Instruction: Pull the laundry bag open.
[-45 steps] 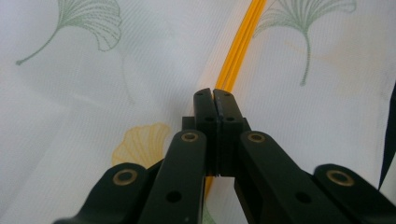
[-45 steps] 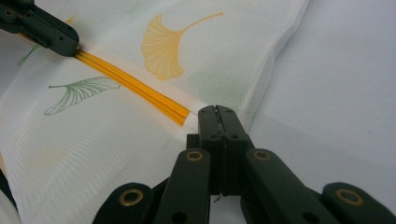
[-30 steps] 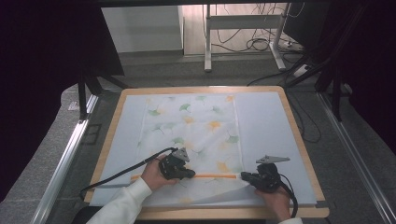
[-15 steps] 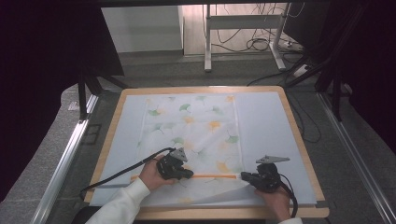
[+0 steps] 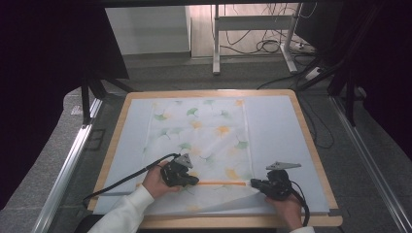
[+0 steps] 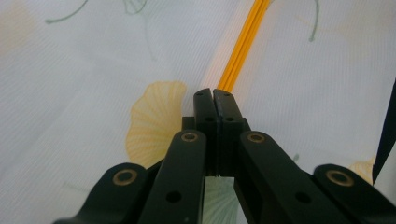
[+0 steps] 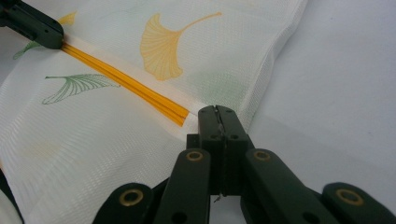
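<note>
A white cloth (image 5: 199,128) printed with green and yellow ginkgo leaves lies spread on the pale mat. An orange stripe (image 5: 221,183) runs along its near folded edge. My left gripper (image 5: 194,181) is shut on the stripe's left end, and the stripe (image 6: 243,37) runs away from the closed tips (image 6: 214,93). My right gripper (image 5: 253,184) is shut on the cloth edge at the stripe's right end (image 7: 177,114), jaws pressed together (image 7: 217,112). The left gripper (image 7: 32,28) shows at the far end of the stripe in the right gripper view.
The mat sits on a wooden-rimmed board (image 5: 311,145). A black cable (image 5: 126,179) trails left from the left gripper. Bare mat (image 7: 336,84) lies right of the cloth. Beyond the table stand metal frame legs (image 5: 216,48) and floor cables (image 5: 267,46).
Both grippers stay almost where they were, still shut on the striped edge. A raised fold in the cloth beyond the left gripper looks flatter now.
</note>
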`<state>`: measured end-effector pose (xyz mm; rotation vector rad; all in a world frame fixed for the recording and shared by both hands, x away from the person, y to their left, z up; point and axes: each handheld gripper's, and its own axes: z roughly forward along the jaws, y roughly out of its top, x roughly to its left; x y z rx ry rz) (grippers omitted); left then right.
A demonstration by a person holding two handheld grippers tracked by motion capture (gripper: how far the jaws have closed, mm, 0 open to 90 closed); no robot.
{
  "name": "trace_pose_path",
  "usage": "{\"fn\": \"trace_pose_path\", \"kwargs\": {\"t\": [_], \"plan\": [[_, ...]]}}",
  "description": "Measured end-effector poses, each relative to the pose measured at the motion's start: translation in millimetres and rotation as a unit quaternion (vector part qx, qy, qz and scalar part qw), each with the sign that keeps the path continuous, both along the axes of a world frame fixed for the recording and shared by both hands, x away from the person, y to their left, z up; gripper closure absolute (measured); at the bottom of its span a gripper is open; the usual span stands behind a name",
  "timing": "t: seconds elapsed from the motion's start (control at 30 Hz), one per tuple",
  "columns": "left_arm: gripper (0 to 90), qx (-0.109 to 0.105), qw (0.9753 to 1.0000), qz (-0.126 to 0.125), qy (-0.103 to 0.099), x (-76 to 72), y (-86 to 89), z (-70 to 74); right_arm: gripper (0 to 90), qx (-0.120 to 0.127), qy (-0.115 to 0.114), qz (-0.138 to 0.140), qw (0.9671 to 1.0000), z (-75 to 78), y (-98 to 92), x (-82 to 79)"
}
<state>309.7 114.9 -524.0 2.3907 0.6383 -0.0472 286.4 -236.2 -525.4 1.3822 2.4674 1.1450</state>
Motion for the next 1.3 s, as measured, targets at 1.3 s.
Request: {"fn": "trace_pose_path", "kwargs": {"t": [1.3], "plan": [[90.0,0.007,0.9992,0.04,0.0,-9.5,49.3,-1.4,89.6,0.0,-0.002,0.001,1.0,-0.3,-0.1,-0.2]]}}
